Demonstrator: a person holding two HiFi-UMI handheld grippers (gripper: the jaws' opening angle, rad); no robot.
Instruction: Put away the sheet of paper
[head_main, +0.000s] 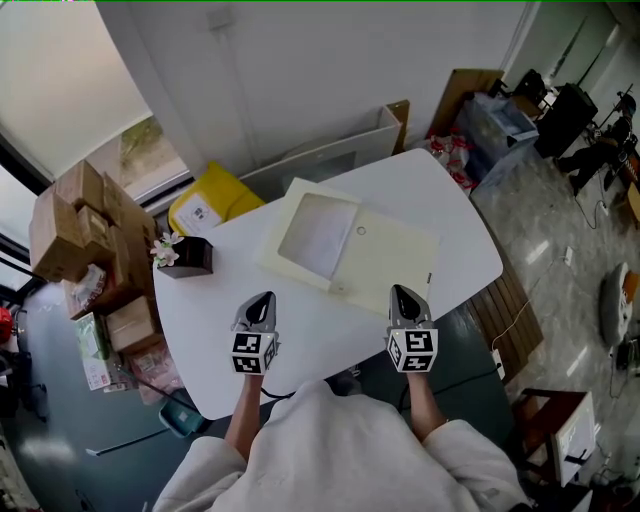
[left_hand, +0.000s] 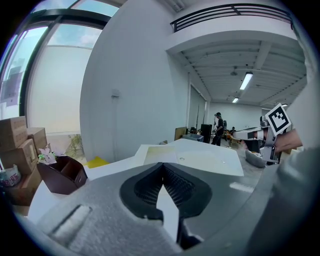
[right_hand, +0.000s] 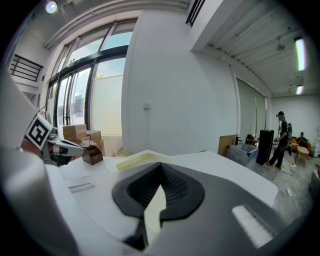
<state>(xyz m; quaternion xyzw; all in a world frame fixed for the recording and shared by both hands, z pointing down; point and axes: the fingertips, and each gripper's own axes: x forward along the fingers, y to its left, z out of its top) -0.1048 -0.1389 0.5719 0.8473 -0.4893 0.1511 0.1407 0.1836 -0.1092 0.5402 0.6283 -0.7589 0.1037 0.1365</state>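
Sleeves (head_main: 330, 450), white, nearest | left hand-held gripper (head_main: 263, 299) clenched, nothing between jaws | right hand-held gripper (head_main: 402, 293) clenched, likewise empty | both over table (head_main: 300, 335) | cream flat case (head_main: 390, 265) mid-table; sheet of paper (head_main: 318, 235) lies in its recessed compartment | small brown box (head_main: 190, 260) at left holds pale flowers (head_main: 165, 248)

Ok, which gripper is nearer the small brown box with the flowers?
Left. The left gripper is over the table, toward the person and slightly right of the brown box; the right gripper is farther right, by the cream tray.
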